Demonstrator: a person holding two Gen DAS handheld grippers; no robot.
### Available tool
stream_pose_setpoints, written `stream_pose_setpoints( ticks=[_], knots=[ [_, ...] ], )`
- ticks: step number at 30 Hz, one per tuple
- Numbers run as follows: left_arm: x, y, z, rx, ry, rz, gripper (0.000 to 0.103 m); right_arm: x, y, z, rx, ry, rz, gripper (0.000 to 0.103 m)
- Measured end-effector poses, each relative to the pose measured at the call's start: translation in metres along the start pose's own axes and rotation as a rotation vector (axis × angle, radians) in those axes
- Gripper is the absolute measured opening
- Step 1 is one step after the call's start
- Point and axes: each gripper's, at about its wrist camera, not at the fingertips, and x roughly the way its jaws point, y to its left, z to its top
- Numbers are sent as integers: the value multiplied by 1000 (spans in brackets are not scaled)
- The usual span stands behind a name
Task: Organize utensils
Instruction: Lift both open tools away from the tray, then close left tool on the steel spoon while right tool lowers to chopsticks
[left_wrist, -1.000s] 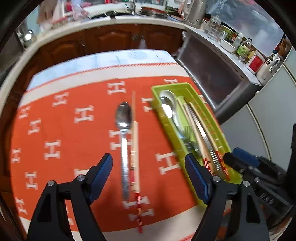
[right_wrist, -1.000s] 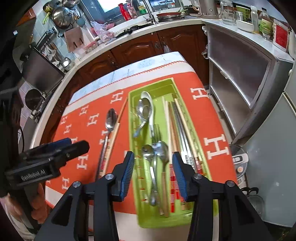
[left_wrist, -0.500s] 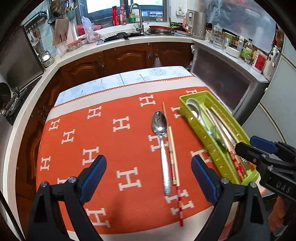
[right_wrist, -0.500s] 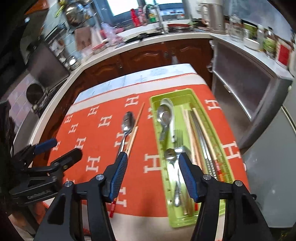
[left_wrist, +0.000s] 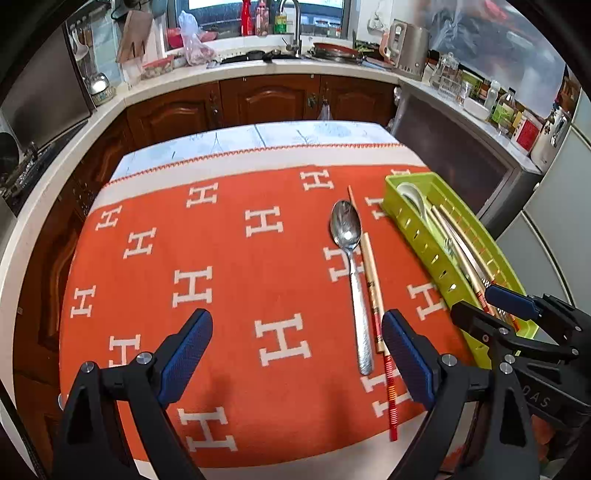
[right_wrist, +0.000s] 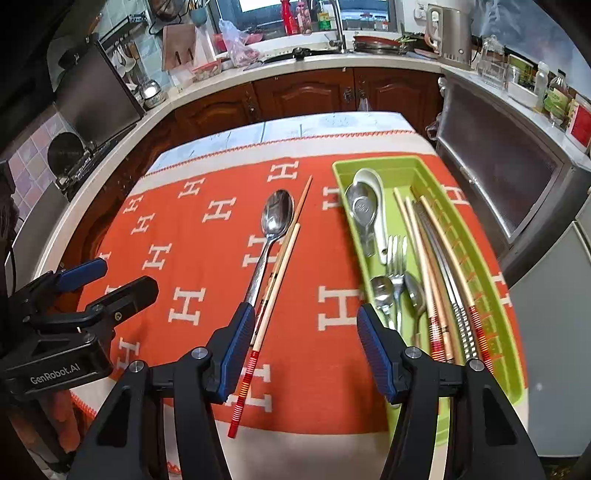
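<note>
A steel spoon (left_wrist: 351, 273) and a pair of chopsticks (left_wrist: 373, 291) with red-striped ends lie side by side on the orange cloth (left_wrist: 221, 266), left of a green utensil tray (left_wrist: 417, 236). The tray (right_wrist: 369, 266) holds spoons, a fork (right_wrist: 397, 258) and several chopsticks. My left gripper (left_wrist: 295, 354) is open and empty above the cloth, left of the spoon handle. My right gripper (right_wrist: 306, 339) is open and empty above the cloth between the loose spoon (right_wrist: 271, 236), chopsticks (right_wrist: 280, 266) and the tray.
The table's near edge lies just below both grippers. Wooden kitchen cabinets (left_wrist: 266, 103) and a counter with a sink (left_wrist: 291, 51) stand beyond the table. A steel appliance (right_wrist: 506, 166) stands close at the table's right side.
Both grippers have pulled back and risen from the table. The right gripper has opened wider and shifted left off the tray. The left gripper has shifted left off the spoon.
</note>
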Motion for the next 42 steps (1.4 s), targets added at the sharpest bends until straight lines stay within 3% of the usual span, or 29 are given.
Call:
stream_pose_setpoints(
  ticks=[3,7,15,25,30,35,39,42],
  knots=[
    [9,3,-5,5,30,1,92,14,4,-2,2,31,29,56],
    [20,7,-10,-8,58,-23,92,32,12,-3,-3,57,51,41],
    [42,14,-2,-51,70,-62,92,55,15,0,16,76,74,39],
    [97,-11,46,46,60,-169,91,59,3,2,49,58,93,39],
    [127,-14,74,104,50,-203,70,54,-7,6,65,26,102,39],
    [154,-16,88,138,66,-253,67,46,-19,12,76,-24,102,39],
    [170,-19,93,158,72,-307,58,44,-26,16,81,-43,91,39],
    [174,-24,92,192,42,-328,57,44,-31,17,85,-48,83,39]
  ],
)
